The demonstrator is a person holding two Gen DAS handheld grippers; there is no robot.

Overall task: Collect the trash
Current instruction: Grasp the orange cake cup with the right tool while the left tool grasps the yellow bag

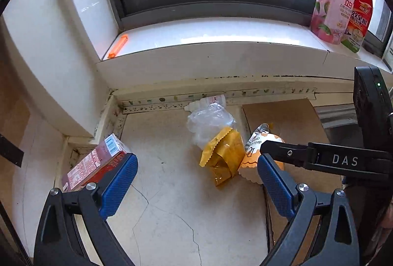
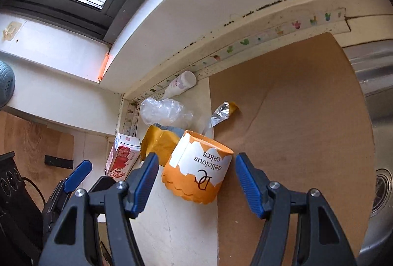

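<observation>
**Both grippers spread over the trash in the counter corner**

I am looking down at a pale, cracked countertop (image 1: 172, 204) tucked under a white window sill (image 1: 221, 32), with a dark-framed window (image 1: 208, 0) above it. A brown cardboard sheet (image 2: 294, 106) covers the right part of the counter, and beyond it sits a steel sink (image 2: 378, 143). On the sill I see a pink pump bottle (image 1: 331, 3) beside a red spray bottle (image 1: 361, 12), and a small orange stick (image 1: 118, 46) at the far left end.

The trash lies bunched near the back wall: a small white plastic bottle (image 2: 181, 82) on its side, a crumpled clear plastic bag (image 1: 208, 123), a yellow crinkle-edged wrapper (image 1: 223, 155), an orange-and-white paper cake cup (image 2: 199, 167) printed "delicious cakes", and a red drink carton (image 1: 95, 162) lying at the left.

My right gripper (image 2: 196, 182) stands wide open with the cake cup between its 2 blue pads; there is a gap on each side, so it holds nothing. My left gripper (image 1: 196, 182) is also spread wide and empty: the carton is just behind its left pad, the yellow wrapper ahead between the pads, and the cake cup just behind its right pad.
</observation>
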